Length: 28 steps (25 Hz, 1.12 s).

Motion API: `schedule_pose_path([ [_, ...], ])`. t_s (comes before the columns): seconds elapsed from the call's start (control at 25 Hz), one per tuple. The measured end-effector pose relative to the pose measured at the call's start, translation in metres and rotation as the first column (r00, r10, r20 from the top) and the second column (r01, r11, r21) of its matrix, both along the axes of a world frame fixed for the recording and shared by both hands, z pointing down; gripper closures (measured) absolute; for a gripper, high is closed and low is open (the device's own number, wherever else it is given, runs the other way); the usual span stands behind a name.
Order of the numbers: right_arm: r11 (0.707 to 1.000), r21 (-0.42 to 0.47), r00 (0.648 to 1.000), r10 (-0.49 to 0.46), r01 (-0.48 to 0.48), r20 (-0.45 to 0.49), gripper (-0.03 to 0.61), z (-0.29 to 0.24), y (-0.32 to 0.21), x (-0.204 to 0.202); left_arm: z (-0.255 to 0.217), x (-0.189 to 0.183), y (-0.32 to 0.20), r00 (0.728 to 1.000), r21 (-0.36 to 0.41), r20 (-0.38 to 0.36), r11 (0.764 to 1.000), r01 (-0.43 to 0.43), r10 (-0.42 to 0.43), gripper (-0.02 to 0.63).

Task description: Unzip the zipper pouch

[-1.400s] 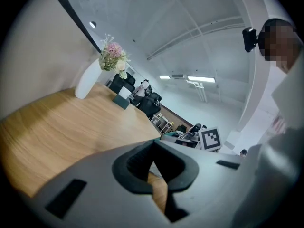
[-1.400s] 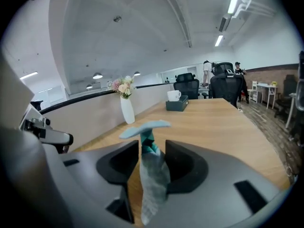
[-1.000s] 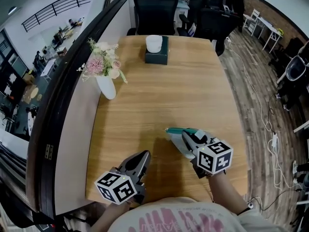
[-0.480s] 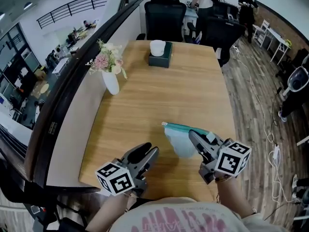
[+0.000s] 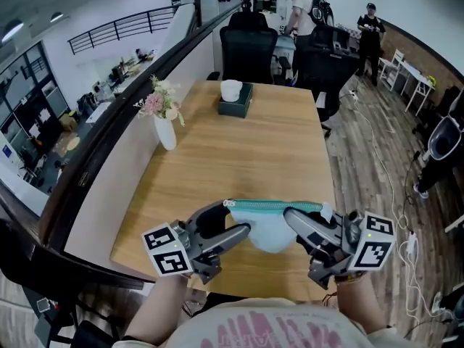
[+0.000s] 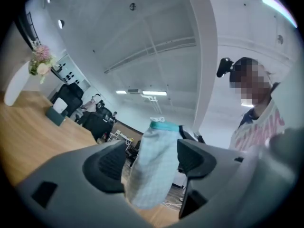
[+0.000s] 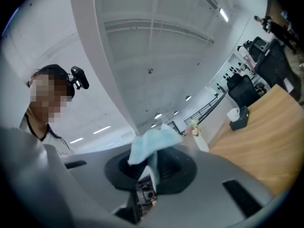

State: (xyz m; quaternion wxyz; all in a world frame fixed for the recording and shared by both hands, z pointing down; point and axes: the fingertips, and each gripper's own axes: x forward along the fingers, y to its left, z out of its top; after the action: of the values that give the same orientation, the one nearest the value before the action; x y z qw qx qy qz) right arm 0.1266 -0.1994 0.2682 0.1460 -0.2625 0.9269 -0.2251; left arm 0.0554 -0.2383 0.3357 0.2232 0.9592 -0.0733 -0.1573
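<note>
A person holds a pale pouch (image 5: 270, 232) in the air over the near edge of a wooden table (image 5: 246, 151), its teal zipper (image 5: 275, 206) running level along the top between two handheld grippers. The right gripper (image 5: 293, 220) has the pouch's right end: its jaws, which have just been closing, are pressed together on a bunch of the fabric. The left gripper (image 5: 238, 220) stands at the pouch's left end, its jaws spread wide after just opening; the end of the pouch hangs between them, and neither pad presses on it. A white vase (image 5: 165, 132) of flowers stands near the table's left edge, and a dark box (image 5: 235, 104) sits at the far edge, in front of a black chair (image 5: 248, 49).
</note>
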Motion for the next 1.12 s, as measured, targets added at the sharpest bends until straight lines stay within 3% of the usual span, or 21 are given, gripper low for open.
schedule_pose_path([
  [0.08, 0.999, 0.017, 0.999, -0.037, 0.036, 0.03, 0.543, -0.011, 0.017, 0.004, -0.022, 0.008, 0.022, 0.996, 0.057, -0.065, 0.997, -0.053, 0.057, 0.304],
  [0.16, 0.998, 0.033, 0.997, -0.057, 0.055, 0.06, 0.543, -0.018, 0.03, 0.01, -0.044, 0.011, 0.041, 0.986, 0.096, -0.135, 0.992, -0.081, 0.093, 0.408],
  [0.24, 0.997, 0.045, 0.994, -0.063, 0.059, 0.094, 0.543, -0.024, 0.039, 0.019, -0.057, 0.015, 0.056, 0.986, 0.134, -0.149, 0.989, -0.058, 0.078, 0.534],
  [0.32, 0.997, 0.048, 0.991, -0.06, 0.055, 0.116, 0.543, -0.025, 0.046, 0.029, -0.063, 0.021, 0.07, 0.994, 0.182, -0.102, 0.983, -0.012, 0.031, 0.596],
  [0.44, 0.999, 0.03, 0.989, -0.043, 0.039, 0.139, 0.538, -0.019, 0.049, 0.042, -0.068, 0.03, 0.082, 0.998, 0.245, 0.001, 0.967, 0.066, -0.069, 0.605],
  [0.52, 1.0, -0.005, 0.986, -0.022, 0.023, 0.164, 0.519, -0.007, 0.046, 0.049, -0.066, 0.032, 0.085, 0.985, 0.28, 0.07, 0.951, 0.133, -0.159, 0.607],
  [0.6, 0.997, -0.071, 0.983, 0.02, -0.007, 0.183, 0.472, 0.012, 0.038, 0.058, -0.062, 0.031, 0.085, 0.961, 0.303, 0.123, 0.931, 0.203, -0.249, 0.607],
  [0.64, 0.992, -0.116, 0.982, 0.065, -0.044, 0.175, 0.419, 0.024, 0.032, 0.066, -0.059, 0.028, 0.084, 0.944, 0.312, 0.146, 0.92, 0.239, -0.295, 0.607],
  [0.72, 0.964, -0.184, 0.974, 0.212, -0.194, 0.083, 0.315, 0.05, 0.019, 0.091, -0.053, 0.021, 0.081, 0.899, 0.345, 0.2, 0.886, 0.309, -0.391, 0.607],
  [0.76, 0.943, -0.175, 0.958, 0.288, -0.284, 0.0, 0.296, 0.058, 0.015, 0.103, -0.05, 0.017, 0.08, 0.87, 0.369, 0.232, 0.867, 0.336, -0.436, 0.607],
  [0.84, 0.919, -0.039, 0.91, 0.38, -0.391, -0.166, 0.291, 0.053, 0.013, 0.112, -0.041, 0.011, 0.077, 0.815, 0.407, 0.294, 0.837, 0.366, -0.5, 0.607],
  [0.92, 0.926, 0.153, 0.887, 0.376, -0.346, -0.269, 0.296, 0.024, 0.019, 0.091, -0.032, 0.007, 0.075, 0.782, 0.403, 0.338, 0.831, 0.383, -0.524, 0.607],
  [1.0, 0.942, 0.28, 0.903, 0.277, -0.186, -0.33, 0.325, -0.002, 0.03, 0.05, -0.024, 0.006, 0.074, 0.772, 0.369, 0.366, 0.842, 0.393, -0.52, 0.607],
  [1.12, 0.949, 0.308, 0.909, 0.074, 0.062, -0.41, 0.334, -0.011, 0.042, -0.016, -0.013, 0.006, 0.073, 0.744, 0.36, 0.409, 0.843, 0.4, -0.528, 0.607],
])
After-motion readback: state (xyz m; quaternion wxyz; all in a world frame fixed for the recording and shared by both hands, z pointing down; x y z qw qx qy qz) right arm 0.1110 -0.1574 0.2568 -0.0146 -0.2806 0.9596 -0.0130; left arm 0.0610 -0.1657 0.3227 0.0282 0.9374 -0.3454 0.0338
